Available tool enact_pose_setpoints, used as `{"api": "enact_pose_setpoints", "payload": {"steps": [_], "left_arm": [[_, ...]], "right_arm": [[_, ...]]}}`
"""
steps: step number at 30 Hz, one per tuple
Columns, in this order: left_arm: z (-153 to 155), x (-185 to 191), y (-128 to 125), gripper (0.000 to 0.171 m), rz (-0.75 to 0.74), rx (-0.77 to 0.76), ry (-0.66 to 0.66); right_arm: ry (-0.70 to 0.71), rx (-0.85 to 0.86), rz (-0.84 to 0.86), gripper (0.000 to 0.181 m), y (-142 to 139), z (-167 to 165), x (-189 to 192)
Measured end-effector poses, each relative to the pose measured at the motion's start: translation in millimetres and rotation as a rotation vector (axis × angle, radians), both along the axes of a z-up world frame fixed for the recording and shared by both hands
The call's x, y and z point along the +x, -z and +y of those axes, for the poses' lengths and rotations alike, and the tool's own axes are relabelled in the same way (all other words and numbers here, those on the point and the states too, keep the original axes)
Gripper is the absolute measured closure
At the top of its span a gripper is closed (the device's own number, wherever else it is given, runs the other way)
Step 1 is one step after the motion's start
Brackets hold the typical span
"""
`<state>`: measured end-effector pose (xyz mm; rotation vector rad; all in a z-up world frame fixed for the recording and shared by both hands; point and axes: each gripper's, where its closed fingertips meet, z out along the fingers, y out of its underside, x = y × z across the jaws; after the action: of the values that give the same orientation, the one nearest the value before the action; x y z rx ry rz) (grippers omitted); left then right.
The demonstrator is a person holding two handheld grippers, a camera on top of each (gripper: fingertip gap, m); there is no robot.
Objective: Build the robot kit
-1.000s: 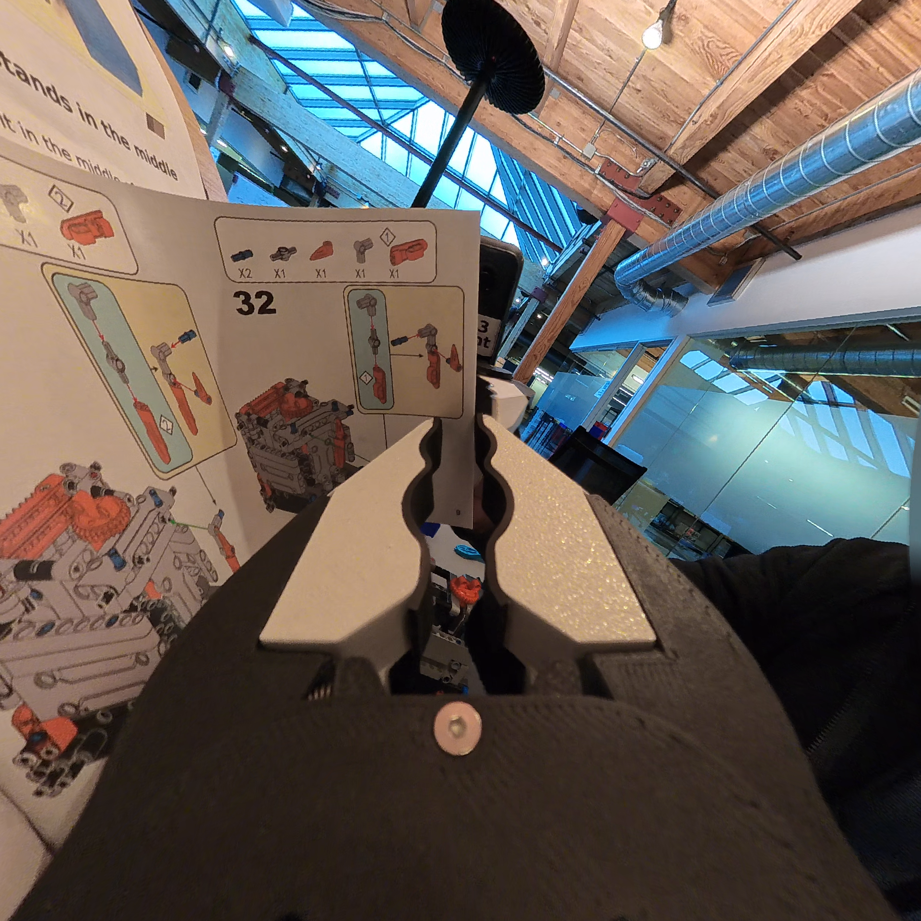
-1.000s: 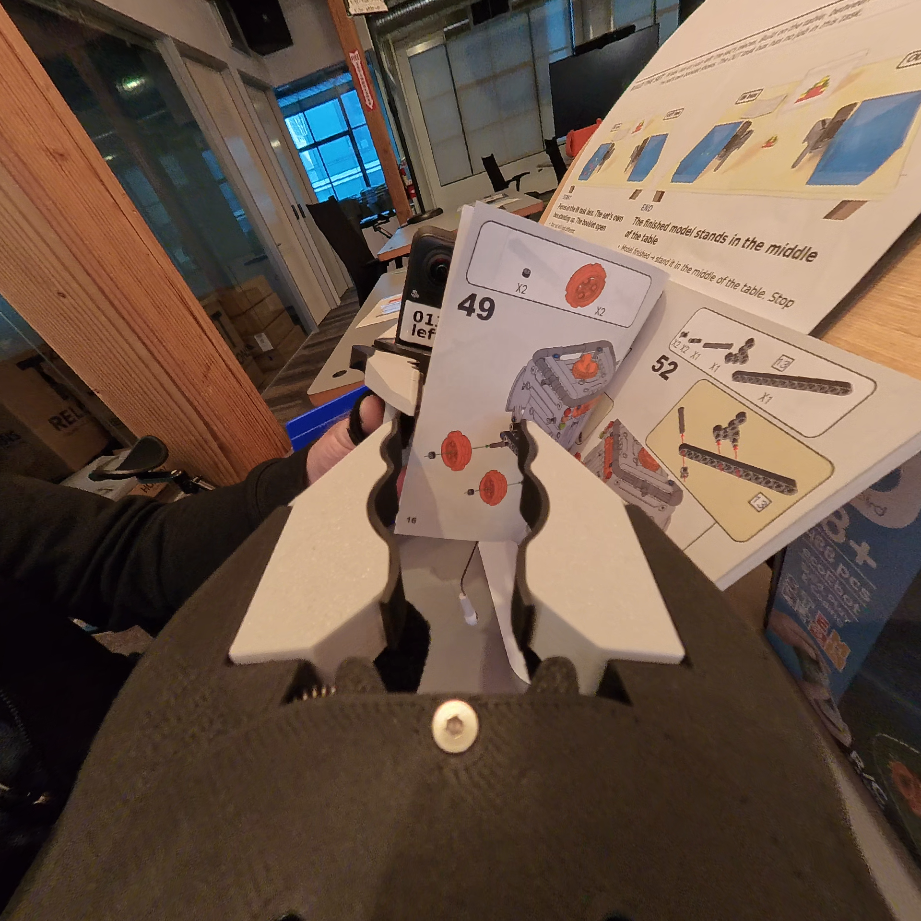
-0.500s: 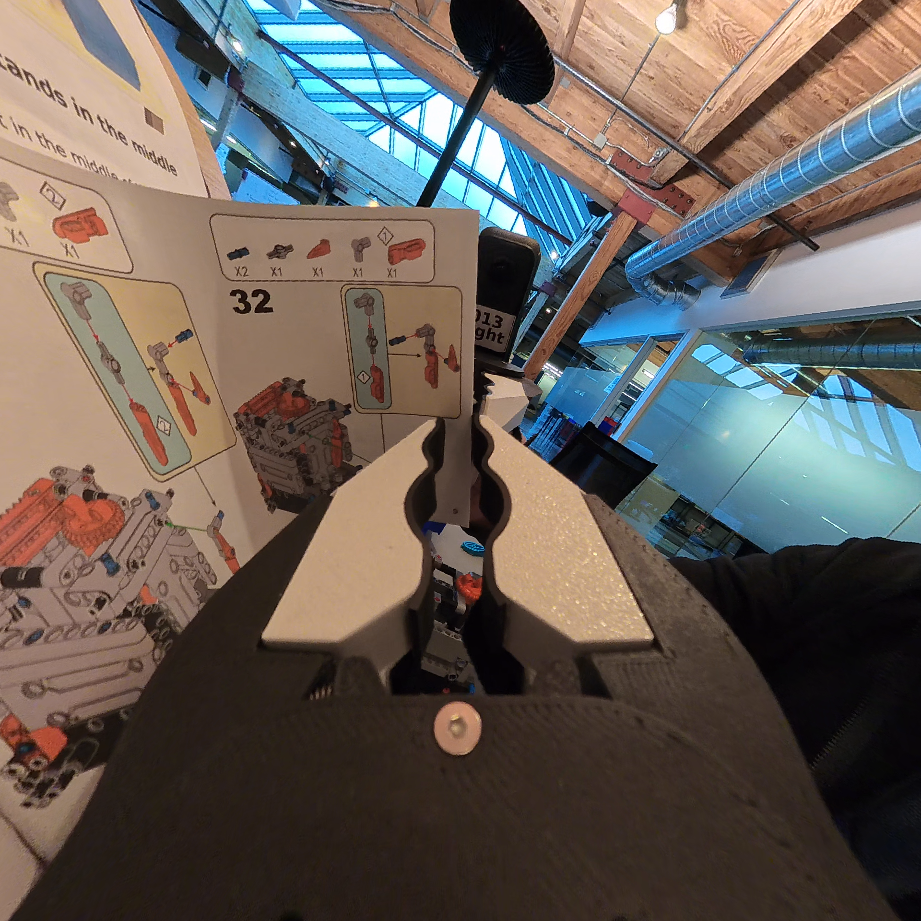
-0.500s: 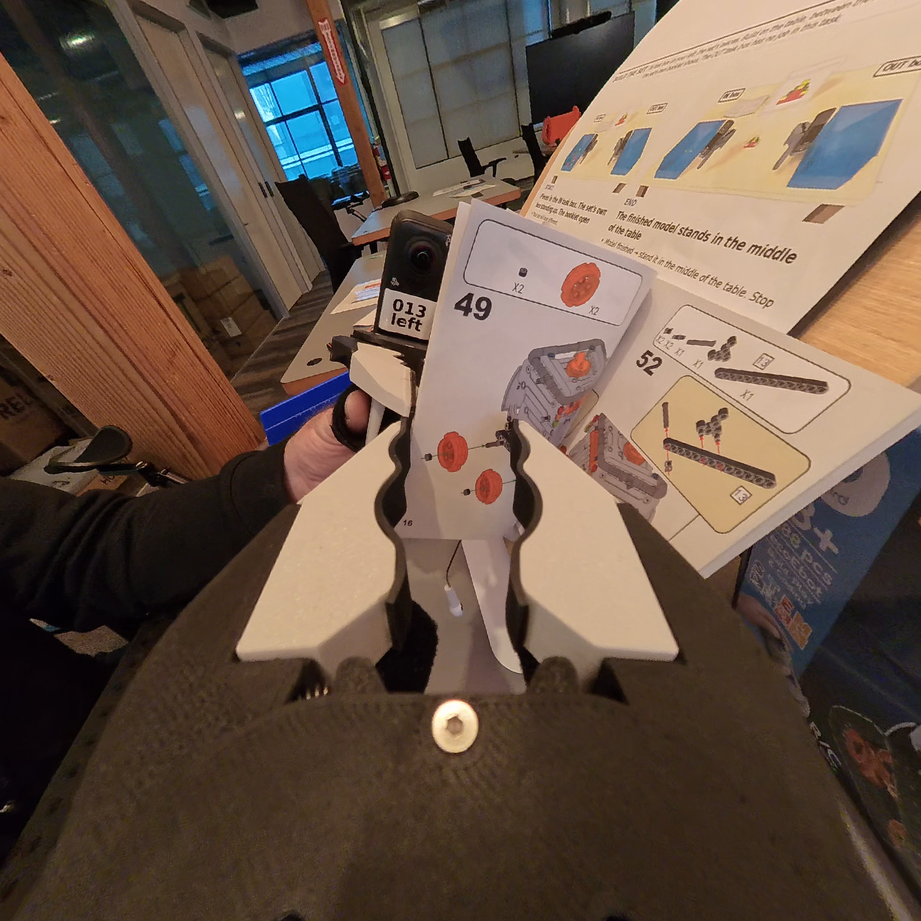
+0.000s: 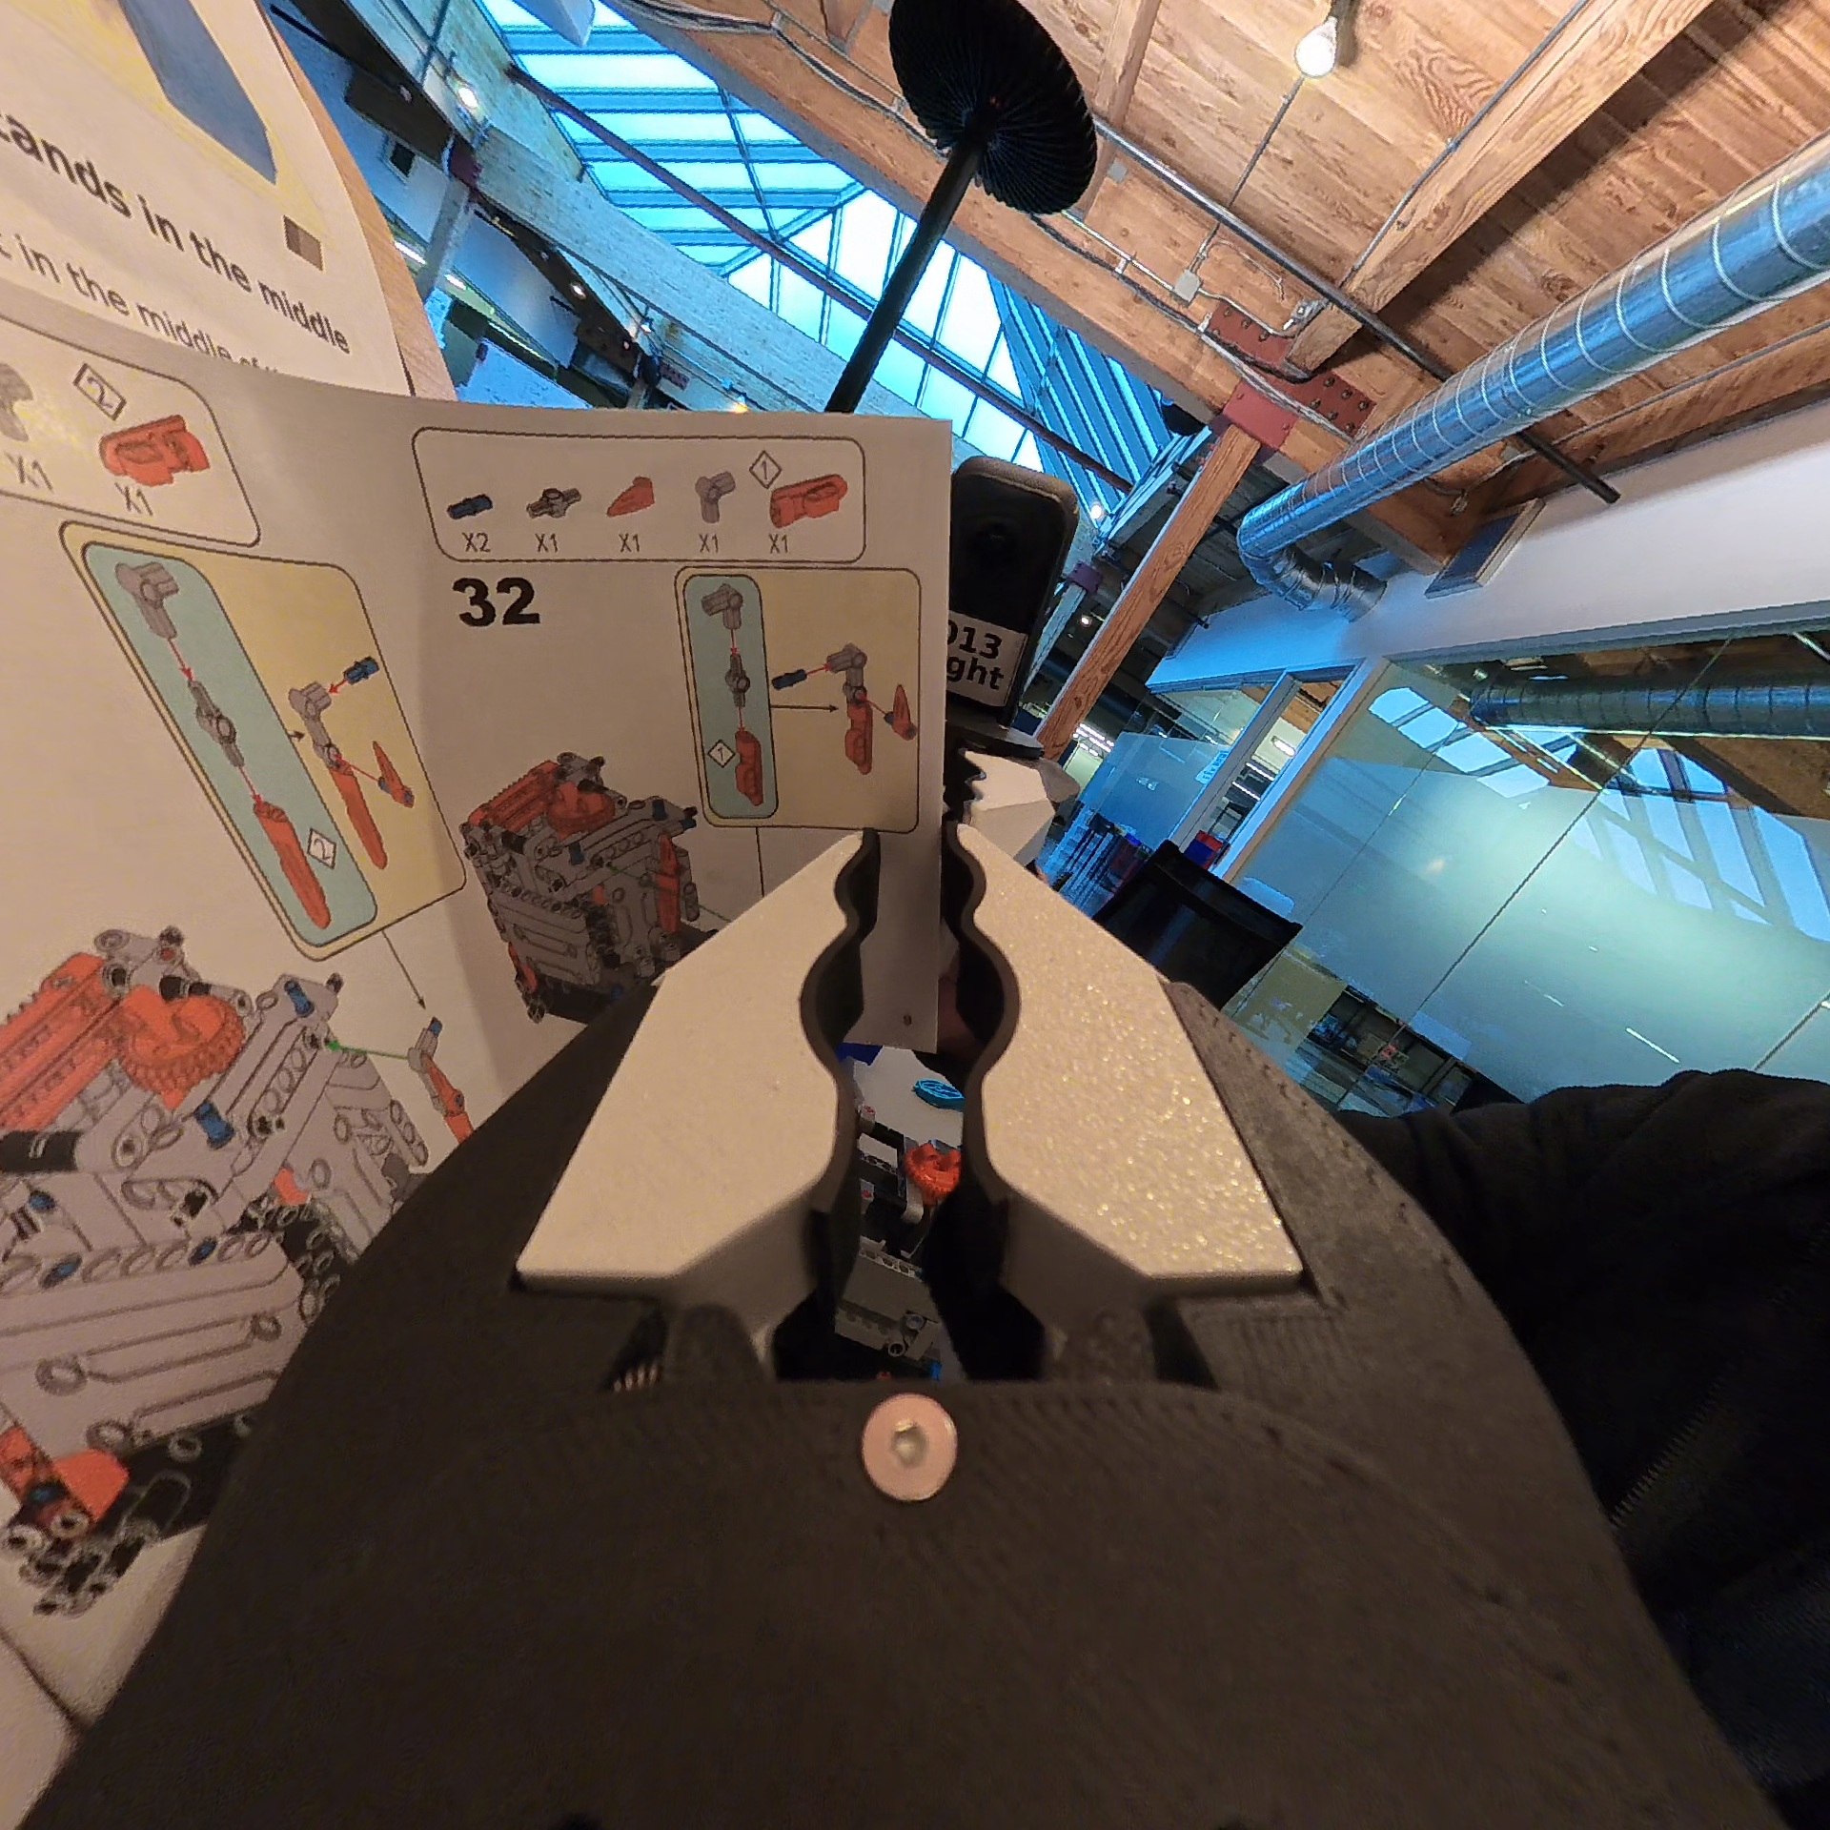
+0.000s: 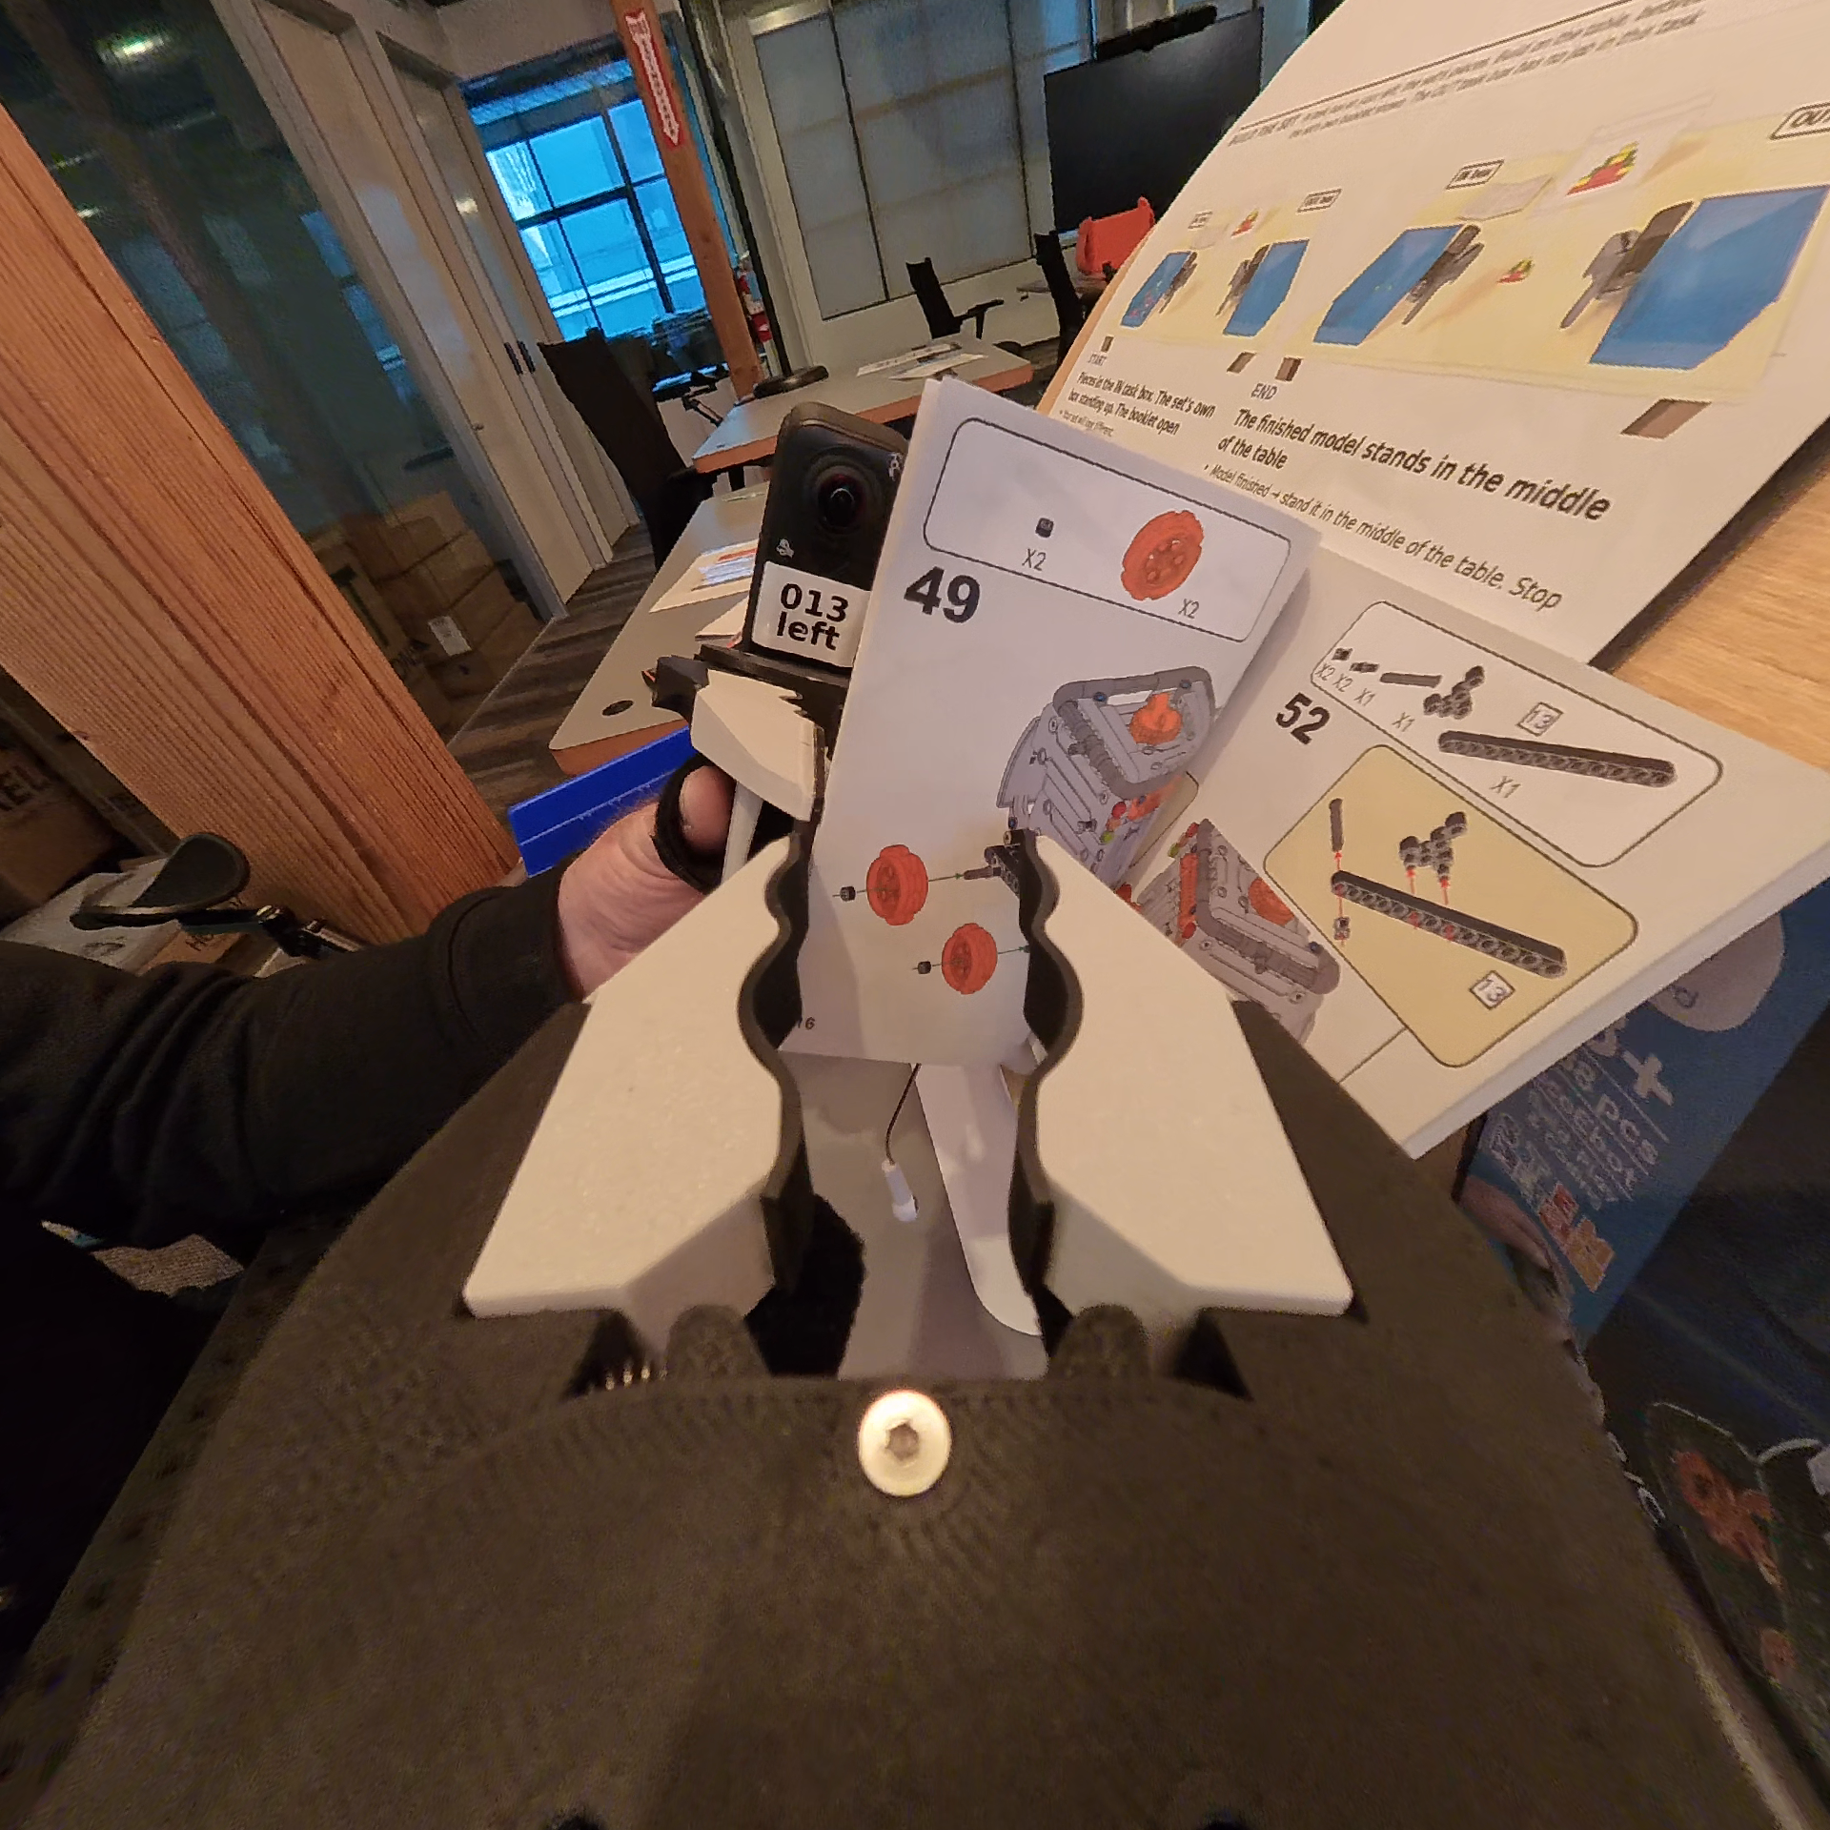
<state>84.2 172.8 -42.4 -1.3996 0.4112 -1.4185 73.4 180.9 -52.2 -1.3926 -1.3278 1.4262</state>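
Left wrist view: left gripper (image 5: 911, 852) pinches the right edge of an instruction booklet (image 5: 495, 753) page; tips nearly together on paper. Keep the pinch light, avoid creasing.

Right wrist view: right gripper (image 6: 911, 871) gapes, a loose page between its fingers, contact unclear. Close squarely on the lower margin.

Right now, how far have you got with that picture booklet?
Done: one white paper page of the instruction booklet stands lifted off the rest. In hand: the left gripper pinches its edge; the right gripper is open before it. Left: the page is not laid down yet.
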Motion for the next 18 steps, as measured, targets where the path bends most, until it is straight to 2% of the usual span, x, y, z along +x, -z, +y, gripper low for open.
{"api": "enact_pose_setpoints", "payload": {"steps": [13,18], "left_arm": [[0.6,-0.7,0.4,0.164,0.003,-0.002,-0.005],[-0.5,1.4,0.2,0.157,0.013,0.002,0.000]], "right_arm": [[-0.012,-0.019,0.013,0.145,-0.8,0.8,2.4],[-0.019,-0.014,0.014,0.145,-1.2,-1.0,1.6]]}}
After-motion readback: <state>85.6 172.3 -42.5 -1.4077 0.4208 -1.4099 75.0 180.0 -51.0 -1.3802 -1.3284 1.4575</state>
